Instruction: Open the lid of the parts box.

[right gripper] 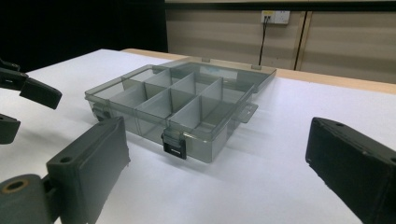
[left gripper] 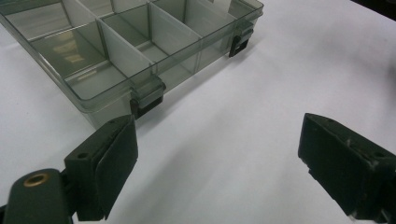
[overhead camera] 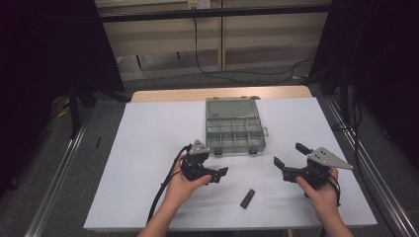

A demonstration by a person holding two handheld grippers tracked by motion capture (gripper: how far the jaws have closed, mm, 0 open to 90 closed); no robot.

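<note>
A translucent grey compartment box [overhead camera: 234, 133] lies open mid-table, its lid [overhead camera: 231, 106] folded flat behind it. Two black latches [left gripper: 148, 99] hang on its front wall. My left gripper [overhead camera: 219, 175] is held just in front of the box's near left corner, jaws open and empty, and the box [left gripper: 116, 51] sits close beyond them. My right gripper [overhead camera: 290, 154] is held to the right of the box, open with nothing between its jaws, pointing at the box [right gripper: 182, 100]. The left gripper [right gripper: 23, 102] also appears at the left edge of the right gripper view.
A small black block [overhead camera: 247, 198] lies on the white table cover [overhead camera: 148, 148] near the front edge, between the two hands. The cover leaves a strip of bare wood at the back. Dark stands and floor cables surround the table.
</note>
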